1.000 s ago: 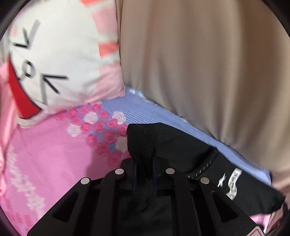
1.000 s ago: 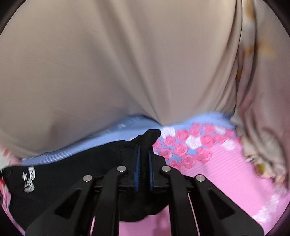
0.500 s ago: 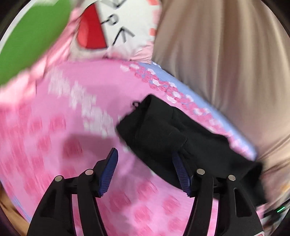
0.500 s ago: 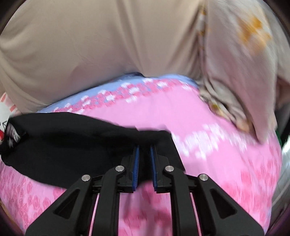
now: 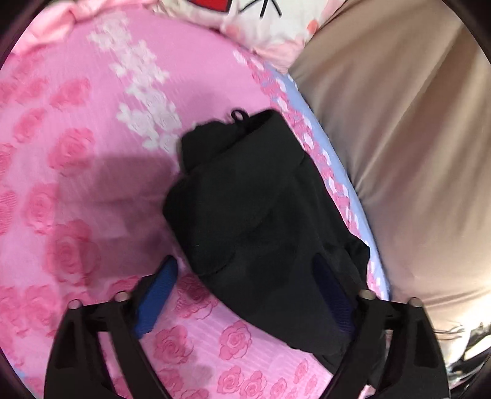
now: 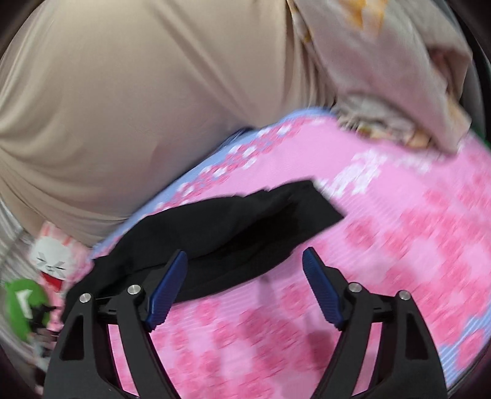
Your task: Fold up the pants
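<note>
Black pants (image 5: 260, 214), drawstring left-view only

Black pants (image 5: 260, 221) on pink rose-patterned sheet (image 5: 76, 184) (blue-striped edge); beige curtain (image 5: 414, 138).

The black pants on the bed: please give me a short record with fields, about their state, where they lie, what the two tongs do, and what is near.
item: black pants, in a folded bundle
surface: pink rose-print bedsheet
left tongs: open, pants lie between the blue pads, not gripped
right tongs: open, nothing held; pants just ahead, partly behind the left pad
beside the pants: beige fabric along the sheet's blue edge
also in view: cartoon pillow, green toy
image quality: right wrist view blurred
</note>
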The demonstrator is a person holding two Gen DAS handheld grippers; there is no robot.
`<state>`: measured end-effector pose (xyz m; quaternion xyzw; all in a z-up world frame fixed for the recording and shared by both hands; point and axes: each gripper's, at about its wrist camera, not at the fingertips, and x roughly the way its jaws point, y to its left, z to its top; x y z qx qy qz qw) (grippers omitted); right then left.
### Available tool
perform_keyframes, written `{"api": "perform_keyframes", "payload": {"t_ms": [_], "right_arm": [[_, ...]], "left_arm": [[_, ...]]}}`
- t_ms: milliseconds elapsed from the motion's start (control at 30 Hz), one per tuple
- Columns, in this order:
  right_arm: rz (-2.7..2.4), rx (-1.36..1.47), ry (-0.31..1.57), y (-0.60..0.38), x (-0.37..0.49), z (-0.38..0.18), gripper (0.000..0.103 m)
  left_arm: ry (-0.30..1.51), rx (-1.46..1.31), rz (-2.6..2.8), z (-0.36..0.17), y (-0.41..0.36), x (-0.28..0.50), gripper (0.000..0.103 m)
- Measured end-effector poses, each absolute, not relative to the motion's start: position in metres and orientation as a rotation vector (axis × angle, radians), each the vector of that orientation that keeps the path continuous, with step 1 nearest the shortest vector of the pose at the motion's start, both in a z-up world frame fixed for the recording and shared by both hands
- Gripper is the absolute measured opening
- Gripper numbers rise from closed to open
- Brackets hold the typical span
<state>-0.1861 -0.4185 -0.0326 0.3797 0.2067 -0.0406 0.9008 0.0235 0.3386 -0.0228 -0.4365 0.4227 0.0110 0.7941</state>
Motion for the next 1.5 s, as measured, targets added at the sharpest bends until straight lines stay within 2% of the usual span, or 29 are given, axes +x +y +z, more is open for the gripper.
{"api": "perform_keyframes", "payload": {"t_ms": [33,100,200,333,367,400,433,567,667,733,833,933,1000,1067,1133,1167,1200,1267,1333,1467,1500], "right_arm": [[-0.051,0.812,0.429,-0.418,-0.182,-0.031,0.076],[-0.015,0.833,0.434,-0.417,-0.173,-0.026,0.080],[-0.015,0.867,0.476,-0.424,-0.150,-0.023,0.086],[-0.052,1.040,0.484,-0.457,-0.112,-0.037,0.086],[-0.059,1.074,0.490,-0.466,-0.100,-0.040,0.066],[-0.074,1.068,0.516,-0.472,-0.088,-0.037,0.026],[-0.076,1.048,0.521,-0.473,-0.083,-0.031,0.012],[0.018,0.843,0.294,-0.469,-0.099,0.070,0.009],[-0.012,0.737,0.273,-0.477,-0.111,0.098,0.008],[-0.074,0.743,0.414,-0.492,-0.102,0.066,0.008],[-0.199,0.767,0.628,-0.509,-0.099,-0.004,0.007],[-0.230,0.863,0.659,-0.524,-0.116,-0.045,0.007],[-0.224,0.927,0.654,-0.530,-0.125,-0.058,0.007],[-0.236,0.975,0.628,-0.534,-0.133,-0.071,0.010],[-0.266,0.953,0.613,-0.527,-0.143,-0.060,0.016],[-0.277,0.924,0.604,-0.518,-0.148,-0.053,0.028],[-0.280,0.898,0.594,-0.511,-0.148,-0.044,0.053],[-0.247,0.834,0.564,-0.503,-0.152,-0.042,0.074],[-0.190,0.785,0.569,-0.496,-0.138,-0.036,0.076],[-0.200,0.655,0.642,-0.476,-0.105,-0.036,0.092],[-0.204,0.644,0.671,-0.475,-0.092,-0.040,0.092]], "left_arm": [[0.933,-0.923,-0.004,-0.024,0.336,0.031,0.030],[0.965,-0.897,-0.028,-0.019,0.335,0.042,0.006],[0.943,-0.880,-0.033,-0.003,0.339,0.047,0.004],[0.917,-0.807,-0.033,0.026,0.343,0.059,0.004],[0.921,-0.781,-0.034,0.032,0.341,0.065,0.004],[0.925,-0.754,-0.018,0.037,0.340,0.072,0.003],[0.926,-0.740,-0.011,0.042,0.340,0.077,0.003],[0.845,-0.660,-0.026,0.087,0.344,0.091,0.003],[0.790,-0.591,-0.039,0.108,0.343,0.093,0.003],[0.806,-0.523,-0.012,0.097,0.345,0.092,0.003],[0.930,-0.488,0.039,0.041,0.358,0.091,0.003],[0.999,-0.515,0.068,-0.006,0.370,0.083,0.005],[0.974,-0.543,0.059,-0.014,0.375,0.075,0.007],[0.964,-0.542,0.066,-0.012,0.376,0.071,0.009],[0.957,-0.528,0.088,-0.007,0.377,0.064,0.015],[0.950,-0.524,0.103,-0.003,0.376,0.060,0.018],[0.941,-0.518,0.131,0.000,0.375,0.055,0.027],[0.894,-0.495,0.176,0.014,0.378,0.039,0.030],[0.876,-0.472,0.207,0.024,0.379,0.031,0.030],[0.854,-0.478,0.163,0.042,0.364,0.031,0.030],[0.852,-0.470,0.146,0.045,0.356,0.034,0.030]]}}
